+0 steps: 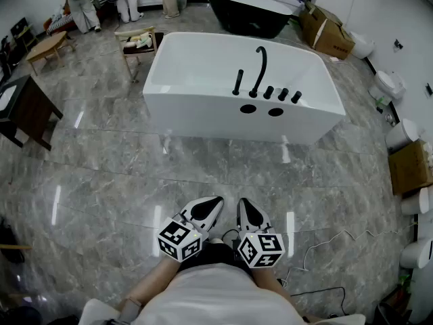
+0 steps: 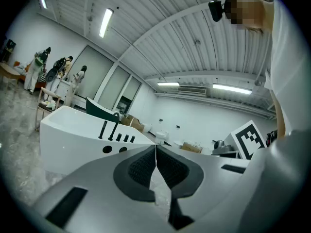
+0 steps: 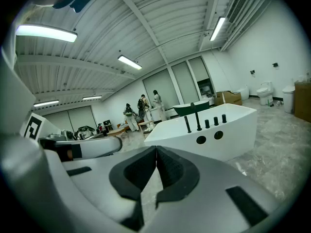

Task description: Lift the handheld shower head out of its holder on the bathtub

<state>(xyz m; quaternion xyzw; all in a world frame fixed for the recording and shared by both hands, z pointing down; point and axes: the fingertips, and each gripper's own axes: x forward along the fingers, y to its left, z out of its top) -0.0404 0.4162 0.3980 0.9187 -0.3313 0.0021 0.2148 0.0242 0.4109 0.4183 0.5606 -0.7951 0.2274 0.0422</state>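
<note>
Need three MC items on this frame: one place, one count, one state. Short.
1. Head view, the shower head stands: A) left of the spout B) right of it C) between the knobs.
2. Short knobs on the tub rim: A) two B) three C) five.
3. Left gripper and right gripper: A) open B) shut, empty C) shut on the shower head.
Key: 1A, leftmost fitting in the row; 2B, three stubs right of the spout; 3B, pads meet, nothing between.

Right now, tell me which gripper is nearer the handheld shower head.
Right, barely. The right gripper lines up almost straight with the handheld shower head; the left gripper sits further left. Both far off.
</note>
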